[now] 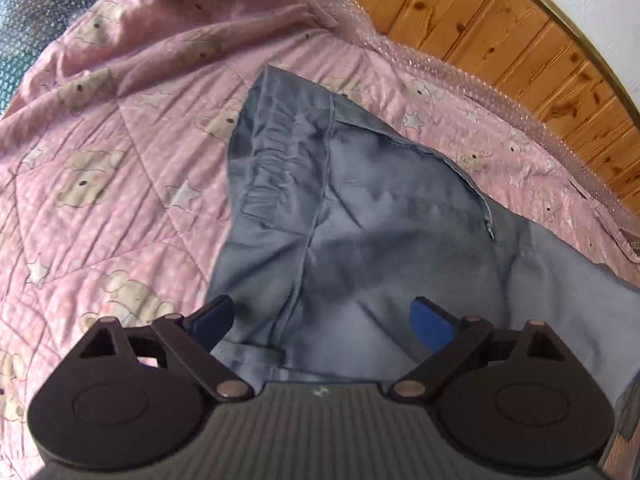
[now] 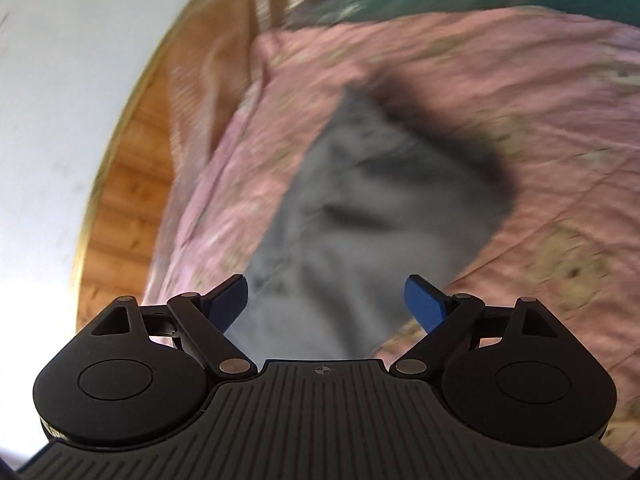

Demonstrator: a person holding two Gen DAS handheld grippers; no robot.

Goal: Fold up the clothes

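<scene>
Both left gripper [image 1: 322, 318] and right gripper [image 2: 326, 300] spread, nothing pinched; grey trousers [image 1: 360, 208] rumpled mid-frame, so two layers could be snagged.

The right wrist view is smeared with blur, so the grey garment [image 2: 360, 200] and pink quilt [image 2: 520, 120] lose their detail, while in the left view the garment [image 1: 380, 220] runs off the right edge and under the claw's body.

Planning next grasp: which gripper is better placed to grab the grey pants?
Left, probably. The left gripper is open right over the pants, view sharp. The right gripper is open too, but blurred.
</scene>
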